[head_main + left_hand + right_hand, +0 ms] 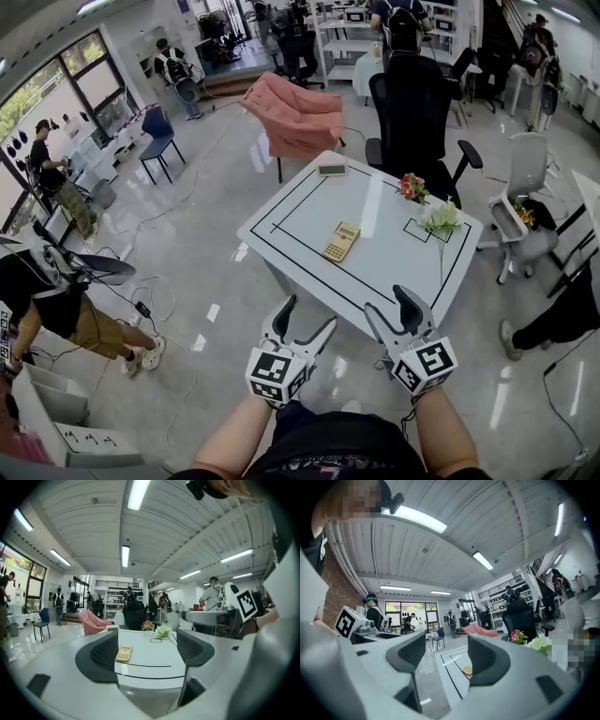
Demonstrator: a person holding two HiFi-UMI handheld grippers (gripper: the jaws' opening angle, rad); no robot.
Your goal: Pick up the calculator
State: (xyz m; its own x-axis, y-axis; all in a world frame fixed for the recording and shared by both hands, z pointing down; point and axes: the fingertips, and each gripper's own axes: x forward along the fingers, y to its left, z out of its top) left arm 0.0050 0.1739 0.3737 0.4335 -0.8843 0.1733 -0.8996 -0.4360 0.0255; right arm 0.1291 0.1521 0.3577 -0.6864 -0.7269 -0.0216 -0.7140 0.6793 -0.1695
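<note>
Yellow-beige calculator [341, 241] lay flat approx mid-table, inside the black outline [281, 202]. It sat well clear of every edge, w/ bare top all round it. White table [300, 220] was glossy, and its near edge faced both grippers, which hung off the table over pale polished floor [216, 272]. Left gripper [309, 314]: jaws wide apart, nothing btwn them. Right gripper [387, 302]: likewise jaws apart, empty. Count on top: 1 calculator, 1 small grey device [332, 169] at far edge, and 2 bunches at right side, i.e. pink flower bunch [411, 187] & white flower bunch [441, 218]. Beyond the far side: 1 black office chair [417, 112], 1 pink-draped chair [300, 117].
</note>
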